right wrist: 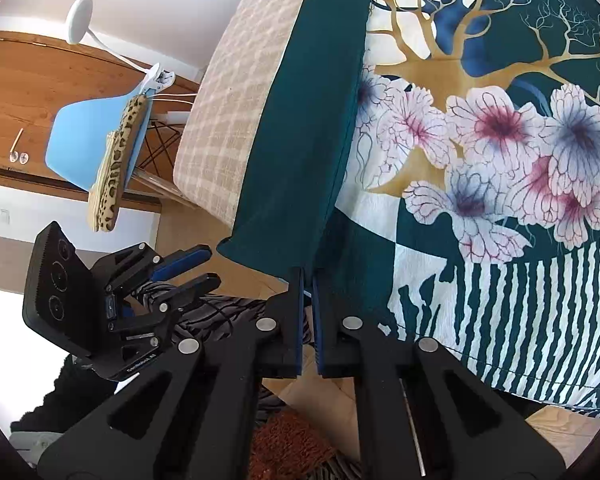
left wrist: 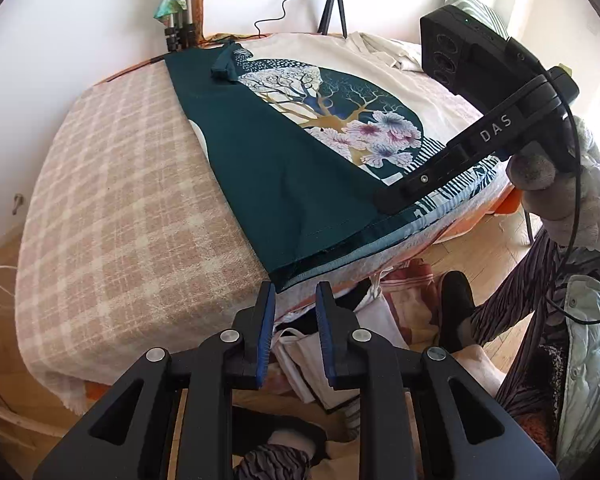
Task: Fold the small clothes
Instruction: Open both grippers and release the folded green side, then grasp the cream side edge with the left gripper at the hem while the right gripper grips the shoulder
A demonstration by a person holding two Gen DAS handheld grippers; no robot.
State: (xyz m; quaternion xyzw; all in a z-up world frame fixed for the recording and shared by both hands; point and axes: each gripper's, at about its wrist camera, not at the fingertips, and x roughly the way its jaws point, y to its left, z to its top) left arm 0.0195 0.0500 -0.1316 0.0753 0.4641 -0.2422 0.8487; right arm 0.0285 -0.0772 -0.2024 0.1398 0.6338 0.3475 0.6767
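Garment: dark teal T-shirt with a printed tree, pink-white flowers and white stripes [left wrist: 284, 168], spread on the beige-and-cream checked blanket [left wrist: 112, 208] covering the bed, left side folded over toward the middle so plain teal fabric overlies part of the print. Hem at the near bed edge, overhanging slightly; collar end at the far side, near the wall.

Left gripper [left wrist: 295, 292]: black frame, blue-padded fingers [left wrist: 266, 320] parted, holding nothing. Fingertips just below and in front of the near left corner of the hem, close but apart from the cloth as far as can be told. Seen in the right wrist view too, lower left [right wrist: 196, 268], fingers likewise spread and clear of the shirt.

Right gripper [right wrist: 307, 276]: fingers [right wrist: 298, 312] narrowed on the near edge of the folded teal panel [right wrist: 300, 128], fabric running down into the slim gap between the pads; grasping the shirt. In the left wrist view, black arm marked "DAS" [left wrist: 452, 152] lying across the striped part of the print, tip at the hem on the right; fingertips themselves hidden there.

Round about: black tripod [left wrist: 334, 8] against the far wall, pale blue chair [right wrist: 88, 144] with a leopard-print cushion [right wrist: 116, 160] left of the bed, crumpled cream cloth [left wrist: 384, 50] at the far right of the bed, loose clothes on the wooden floor [left wrist: 480, 240] below the near edge.
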